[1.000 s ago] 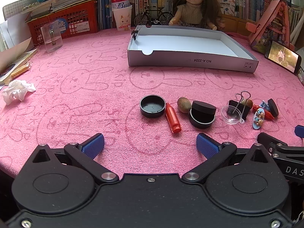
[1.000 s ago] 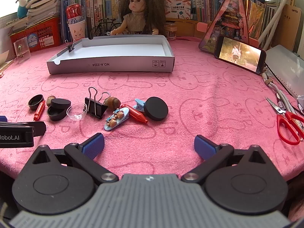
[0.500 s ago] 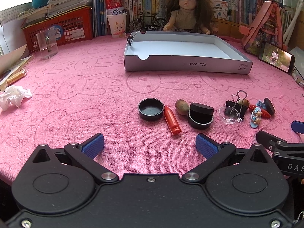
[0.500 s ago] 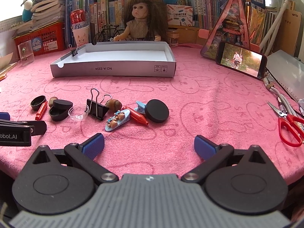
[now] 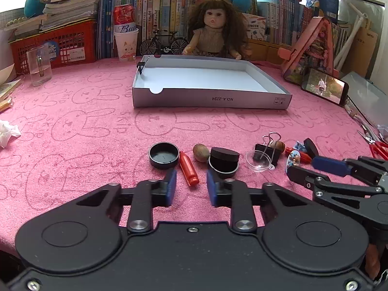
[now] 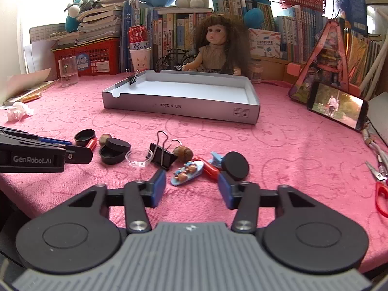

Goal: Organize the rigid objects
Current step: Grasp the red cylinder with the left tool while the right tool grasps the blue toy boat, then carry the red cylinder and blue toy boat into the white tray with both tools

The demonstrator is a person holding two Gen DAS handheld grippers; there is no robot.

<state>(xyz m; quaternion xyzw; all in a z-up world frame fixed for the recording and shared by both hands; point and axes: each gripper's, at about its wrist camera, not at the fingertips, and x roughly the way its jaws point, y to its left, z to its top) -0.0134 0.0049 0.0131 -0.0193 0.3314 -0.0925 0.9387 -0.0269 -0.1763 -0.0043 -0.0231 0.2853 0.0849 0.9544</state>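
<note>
Small objects lie in a row on the pink cloth: a black cap (image 5: 164, 155), a red tube (image 5: 188, 171), a nut (image 5: 200, 152), a black lidded jar (image 5: 224, 162), a clear dish (image 5: 258, 161), a black binder clip (image 6: 162, 156), a blue figure toy (image 6: 186, 172), a black disc (image 6: 235, 165). My left gripper (image 5: 189, 190) is open, its fingers either side of the red tube's near end. My right gripper (image 6: 192, 190) is open, just short of the blue toy. A white cardboard tray (image 5: 211, 100) stands behind, empty but for a clip on its left wall.
A doll (image 5: 213, 32), toy bicycle, books and a red basket (image 5: 55, 46) line the back. A glass (image 5: 38, 68) stands back left, crumpled tissue (image 5: 8, 132) at left. A phone (image 6: 337, 108) on a pink stand and red scissors (image 6: 380, 191) are at right.
Both grippers have moved forward toward the row of objects and their fingers have narrowed, the left around the red tube, the right near the blue toy.
</note>
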